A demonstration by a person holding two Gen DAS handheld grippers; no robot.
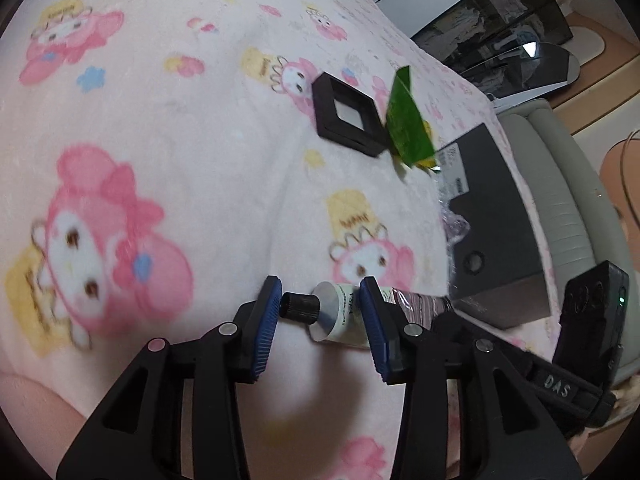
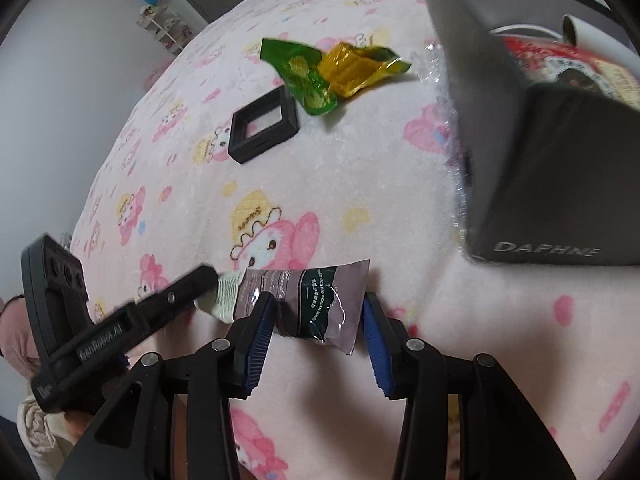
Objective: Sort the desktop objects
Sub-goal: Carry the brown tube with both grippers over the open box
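Note:
A hand-cream tube (image 1: 340,312) with a black cap lies on the pink cartoon blanket (image 1: 180,128). My left gripper (image 1: 320,308) is open, its blue pads either side of the tube's cap end. My right gripper (image 2: 320,312) is open around the tube's flat purple tail (image 2: 316,300). A black square frame (image 1: 347,115) (image 2: 264,126) and a green and yellow wrapper (image 1: 408,124) (image 2: 332,68) lie farther off. The grey DAPHNE box (image 2: 532,168) (image 1: 492,216) stands to the right, holding a white cup (image 2: 600,40) and red printed packaging.
The left gripper's body (image 2: 100,328) reaches in at the left of the right wrist view; the right gripper's body (image 1: 588,320) shows at the right of the left wrist view. A beige cushion edge (image 1: 560,200) and a glass cabinet (image 1: 500,28) lie beyond the blanket.

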